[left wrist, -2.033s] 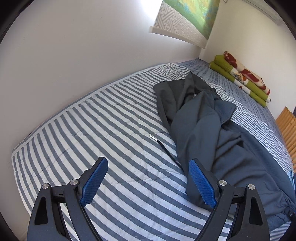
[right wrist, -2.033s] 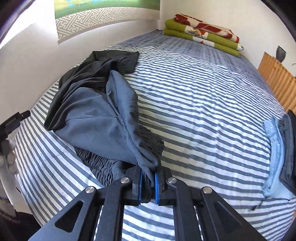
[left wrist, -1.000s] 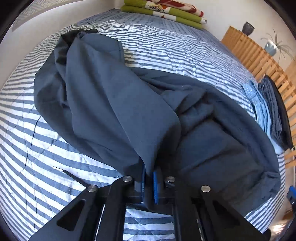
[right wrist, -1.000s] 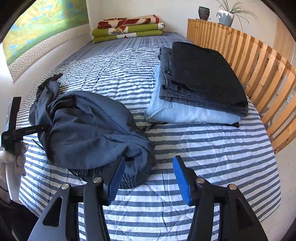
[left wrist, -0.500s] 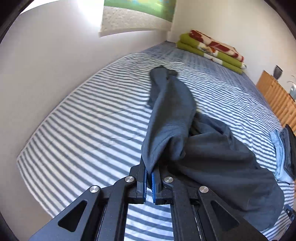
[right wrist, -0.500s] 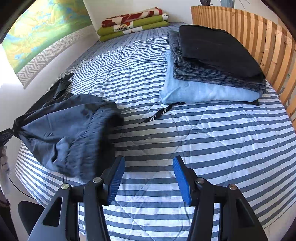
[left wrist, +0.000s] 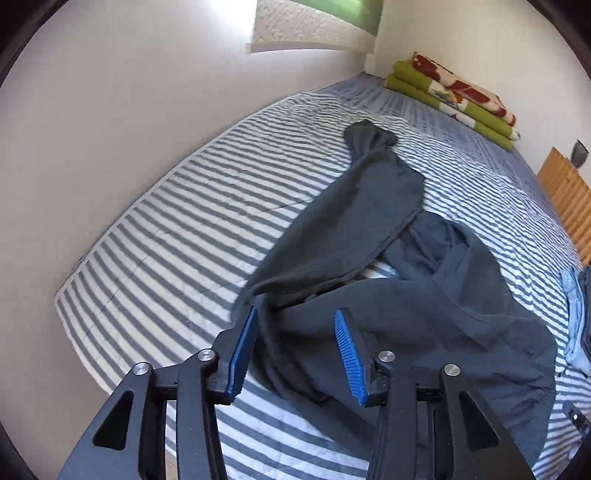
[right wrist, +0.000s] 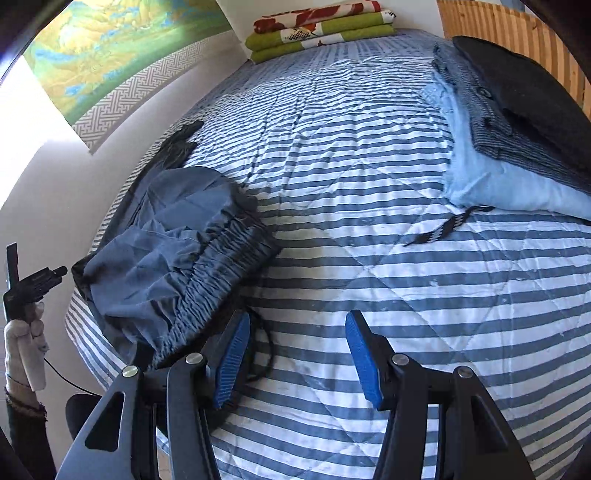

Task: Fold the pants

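Dark grey-blue pants (left wrist: 369, 206) lie crumpled on the striped bed (left wrist: 177, 236), with one leg stretched away toward the far end. My left gripper (left wrist: 295, 350) hovers just above the near end of that leg. Its jaws are opening, and cloth lies below and between the blue pads without being pinched. In the right wrist view the pants (right wrist: 166, 251) are bunched at the left edge of the bed, with the gathered waistband (right wrist: 225, 262) facing me. My right gripper (right wrist: 298, 360) stands open over bare bedspread just right of the waistband, holding nothing.
A stack of folded clothes (right wrist: 517, 129) sits at the right, with a black lace (right wrist: 439, 229) beside it. A folded green and red blanket (right wrist: 317, 29) lies at the far end. A wooden slatted board (right wrist: 517, 26) borders the right, a wall (left wrist: 110, 110) the left. A gloved hand (right wrist: 22, 339) shows at the left edge.
My left gripper was shut on the pant leg and has let go; the leg now lies flat on the bed. My right gripper has dropped lower and closer to the waistband.
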